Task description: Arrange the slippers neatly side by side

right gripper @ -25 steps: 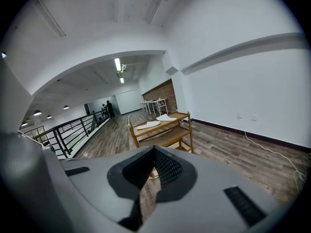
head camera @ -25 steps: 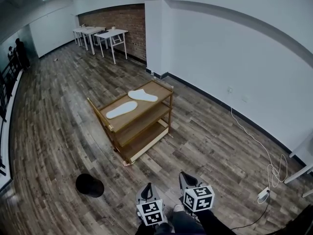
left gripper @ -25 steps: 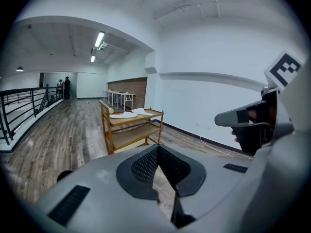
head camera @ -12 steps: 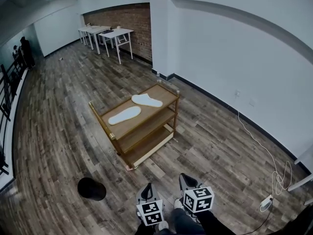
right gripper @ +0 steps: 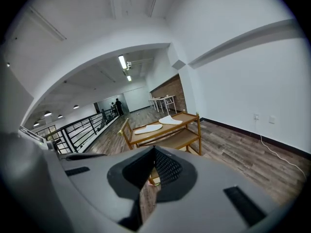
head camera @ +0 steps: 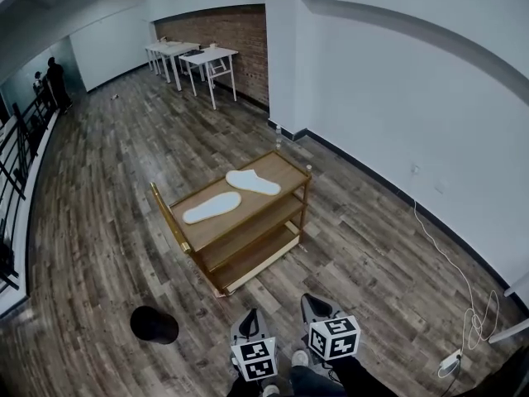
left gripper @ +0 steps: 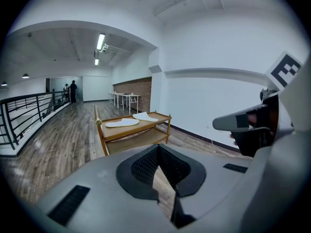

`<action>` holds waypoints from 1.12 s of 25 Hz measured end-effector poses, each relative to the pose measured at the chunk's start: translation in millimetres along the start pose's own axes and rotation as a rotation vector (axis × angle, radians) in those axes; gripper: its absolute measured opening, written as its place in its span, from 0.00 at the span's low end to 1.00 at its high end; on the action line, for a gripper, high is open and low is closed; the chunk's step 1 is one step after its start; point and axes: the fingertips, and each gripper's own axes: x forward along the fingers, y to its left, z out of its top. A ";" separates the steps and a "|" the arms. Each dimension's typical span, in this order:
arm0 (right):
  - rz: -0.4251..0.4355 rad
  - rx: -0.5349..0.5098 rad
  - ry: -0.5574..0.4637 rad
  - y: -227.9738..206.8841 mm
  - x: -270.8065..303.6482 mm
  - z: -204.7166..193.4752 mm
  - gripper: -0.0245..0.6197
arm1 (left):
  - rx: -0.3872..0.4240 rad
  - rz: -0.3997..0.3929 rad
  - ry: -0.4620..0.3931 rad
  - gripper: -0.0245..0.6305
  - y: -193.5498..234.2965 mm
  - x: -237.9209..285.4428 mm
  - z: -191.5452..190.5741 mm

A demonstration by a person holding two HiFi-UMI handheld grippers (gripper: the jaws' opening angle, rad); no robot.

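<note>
black round object (head camera: 154,325): floor, left of wooden cart (head camera: 285,174) | left slipper (head camera: 212,208): cart's top shelf, left part | left gripper (head camera: 249,317): well short of cart, clenched, empty | right slipper (head camera: 252,182): top shelf, right part, angled, apart from its mate | right gripper (head camera: 312,303): well short of cart, clenched, empty

Open floor (head camera: 107,222) up to cart (head camera: 289,176); black round object (head camera: 154,324) at left (low).

Two slippers (head camera: 212,208) (head camera: 253,182), one cart (head camera: 285,172), two hand-held grippers (head camera: 248,315) (head camera: 311,301)
</note>
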 end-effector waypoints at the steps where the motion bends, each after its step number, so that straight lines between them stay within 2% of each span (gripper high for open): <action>1: 0.007 -0.005 0.002 -4.0 3.9 3.2 0.04 | -0.001 0.005 0.000 0.04 -1.7 5.7 3.0; 6: 0.034 0.008 0.011 -30.9 18.9 18.4 0.04 | 0.001 0.007 0.002 0.04 -17.9 34.2 16.9; 17: 0.017 0.022 -0.014 -88.5 38.4 48.5 0.04 | -0.010 0.019 0.005 0.04 -43.0 85.0 37.9; 28: 0.059 0.007 -0.024 -91.7 68.0 70.9 0.04 | -0.017 0.053 -0.011 0.04 -33.5 110.2 60.6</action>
